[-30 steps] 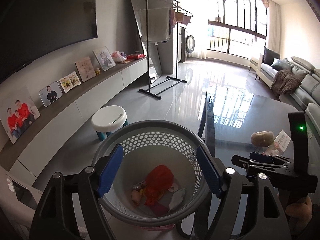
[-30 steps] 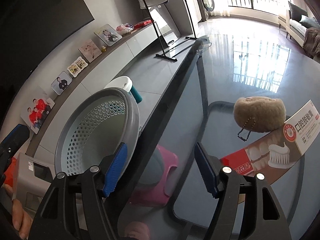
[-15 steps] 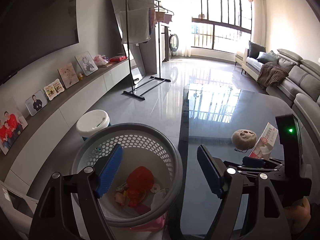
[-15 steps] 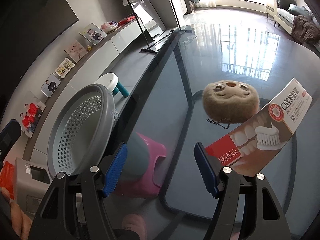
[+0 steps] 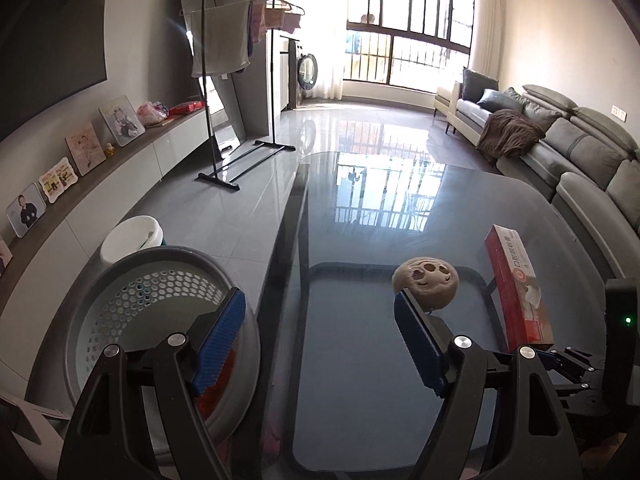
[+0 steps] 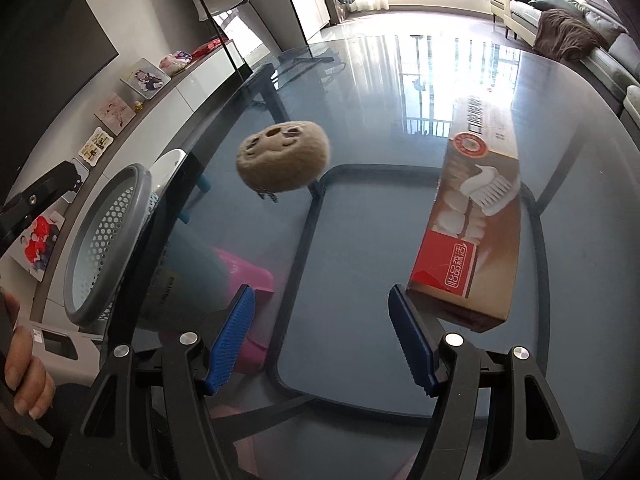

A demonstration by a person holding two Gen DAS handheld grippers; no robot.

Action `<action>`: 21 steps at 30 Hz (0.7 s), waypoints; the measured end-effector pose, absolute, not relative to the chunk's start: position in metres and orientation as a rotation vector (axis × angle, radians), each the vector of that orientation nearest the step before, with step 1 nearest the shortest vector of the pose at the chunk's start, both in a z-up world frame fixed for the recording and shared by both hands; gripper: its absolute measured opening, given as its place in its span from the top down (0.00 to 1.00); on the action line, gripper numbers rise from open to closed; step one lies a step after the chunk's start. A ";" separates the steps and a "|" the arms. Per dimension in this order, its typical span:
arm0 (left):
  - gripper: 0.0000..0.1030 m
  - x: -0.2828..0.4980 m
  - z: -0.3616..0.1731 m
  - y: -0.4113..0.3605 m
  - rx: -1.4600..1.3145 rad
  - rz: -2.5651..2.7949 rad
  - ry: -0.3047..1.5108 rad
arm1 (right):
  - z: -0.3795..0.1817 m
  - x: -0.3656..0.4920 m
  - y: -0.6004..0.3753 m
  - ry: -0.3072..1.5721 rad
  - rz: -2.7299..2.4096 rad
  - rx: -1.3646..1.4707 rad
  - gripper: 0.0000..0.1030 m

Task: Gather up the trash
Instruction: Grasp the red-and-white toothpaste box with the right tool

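Both grippers, left gripper point(image 5: 316, 336) and right gripper point(image 6: 322, 334), jaws open, empty. Toothpaste box point(image 6: 472, 216) and plush toy point(image 6: 283, 162) lie on table point(image 6: 360, 280), bin point(image 5: 160, 320) beside for drop-off.

Round perforated plastic laundry basket point(image 5: 156, 304): grey rim, pale mint wall w/ honeycomb hole pattern, red scrap inside at 6 o'clock. Fuzzy round plush toy point(image 6: 283, 157): tan w/ darker brown face marks. Long cardboard toothpaste box point(image 6: 472, 216): red & tan, white teeth/brush print. Plastic stool point(image 6: 244, 280): pink. Gripper pads point(image 6: 232, 340): blue, ribbed.
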State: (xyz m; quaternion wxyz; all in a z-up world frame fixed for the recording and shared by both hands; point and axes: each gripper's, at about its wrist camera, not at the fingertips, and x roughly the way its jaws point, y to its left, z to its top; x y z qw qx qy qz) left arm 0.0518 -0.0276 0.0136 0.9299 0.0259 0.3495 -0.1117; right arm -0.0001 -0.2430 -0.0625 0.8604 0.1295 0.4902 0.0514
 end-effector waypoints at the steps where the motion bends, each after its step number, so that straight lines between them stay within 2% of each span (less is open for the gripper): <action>1: 0.27 0.055 0.011 -0.035 0.058 -0.234 0.718 | -0.061 -0.004 -0.248 1.022 0.118 0.280 0.35; 12: 0.25 0.084 -0.017 -0.088 0.108 -0.273 0.736 | -0.029 -0.030 -0.279 0.881 0.134 0.300 0.35; 21: 0.24 0.101 -0.038 -0.110 0.140 -0.302 0.770 | -0.045 -0.002 -0.314 0.900 -0.038 0.291 0.35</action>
